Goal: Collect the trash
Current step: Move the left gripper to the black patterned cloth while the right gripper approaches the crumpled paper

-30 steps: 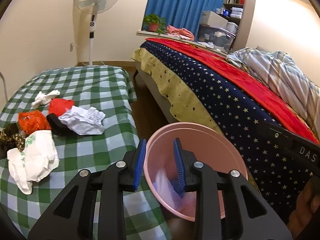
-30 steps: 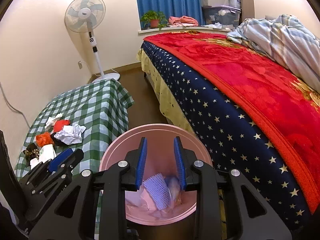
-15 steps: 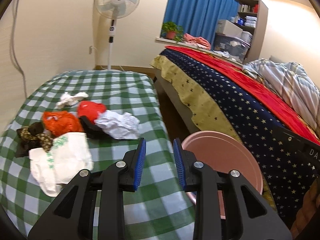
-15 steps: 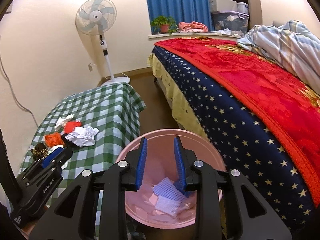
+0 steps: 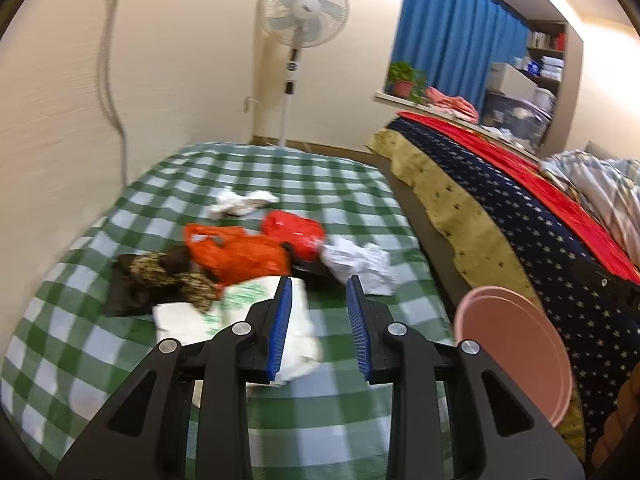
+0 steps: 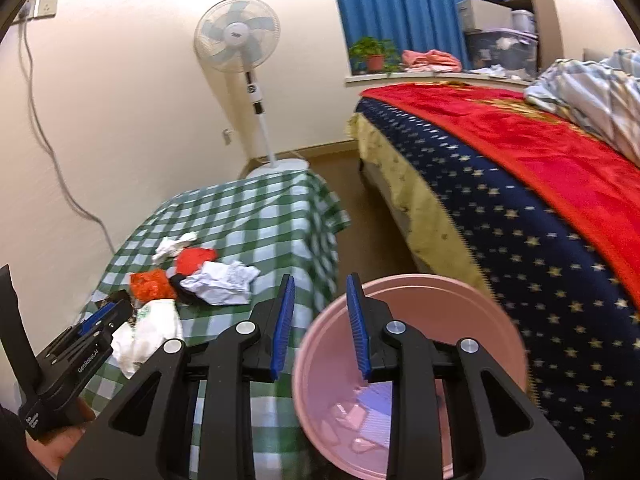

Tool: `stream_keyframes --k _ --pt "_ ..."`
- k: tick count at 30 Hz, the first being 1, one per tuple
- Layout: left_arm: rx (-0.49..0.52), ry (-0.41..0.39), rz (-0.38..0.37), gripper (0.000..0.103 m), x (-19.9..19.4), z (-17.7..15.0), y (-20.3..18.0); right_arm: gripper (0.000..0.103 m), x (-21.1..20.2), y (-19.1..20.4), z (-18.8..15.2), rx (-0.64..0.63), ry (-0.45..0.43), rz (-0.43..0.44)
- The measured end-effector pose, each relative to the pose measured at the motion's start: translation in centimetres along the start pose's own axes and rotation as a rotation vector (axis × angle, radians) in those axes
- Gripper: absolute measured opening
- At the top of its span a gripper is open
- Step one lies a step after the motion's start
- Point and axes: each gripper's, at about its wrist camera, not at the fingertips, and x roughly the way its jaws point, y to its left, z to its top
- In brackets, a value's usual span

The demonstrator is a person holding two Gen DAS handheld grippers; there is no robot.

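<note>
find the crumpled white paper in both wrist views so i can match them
Left wrist: the crumpled white paper lies on the checked cloth just above the left gripper, right of the red bag.
Right wrist: the paper sits left of centre, up and left of the right gripper.
Shared landmark: the standing fan.

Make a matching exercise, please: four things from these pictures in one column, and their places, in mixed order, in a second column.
Things:
1. crumpled white paper
2. pink bin
3. potted plant
4. standing fan

Places:
A. on the window ledge
B. on the floor, by the wall
C. on the green checked cloth
D. between the checked cloth and the bed

Pairs: 1-C, 2-D, 3-A, 4-B
</note>
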Motion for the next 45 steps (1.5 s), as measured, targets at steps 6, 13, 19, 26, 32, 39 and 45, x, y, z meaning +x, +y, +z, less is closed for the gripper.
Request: stream_keyframes --k 6,13,19,26,32,39,45 --pt "-0.048 -0.030 0.086 0.029 -0.1 0.5 3.3 0.027 3.1 3.1 -0.5 -0.014 0.027 0.087" --pt "-0.089 -0.043 0.170 0.028 0.4 0.8 6.3 0.027 6.2 6.2 -0.8 -0.029 0.041 0.174" --pt "-0.127 -0.036 0.221 0.029 1.3 0.9 8.5 0.028 9.3 8.0 -0.8 -0.032 0.068 0.223" --pt "-0.162 -0.021 0.283 0.046 2.4 1.1 10.0 0.029 12.6 9.9 -1.4 -0.055 0.111 0.256" --pt "-0.146 -0.018 0.268 0.062 3.4 1.6 9.8 0.056 14.5 10.7 -1.8 -0.068 0.143 0.270" --pt "-0.128 0.045 0.270 0.070 5.4 1.6 9.8 0.056 16.1 11.4 -1.9 -0.085 0.172 0.261" --pt "-0.147 0.100 0.264 0.069 6.8 1.2 10.6 0.056 17.4 11.4 -2.2 -0.088 0.217 0.250"
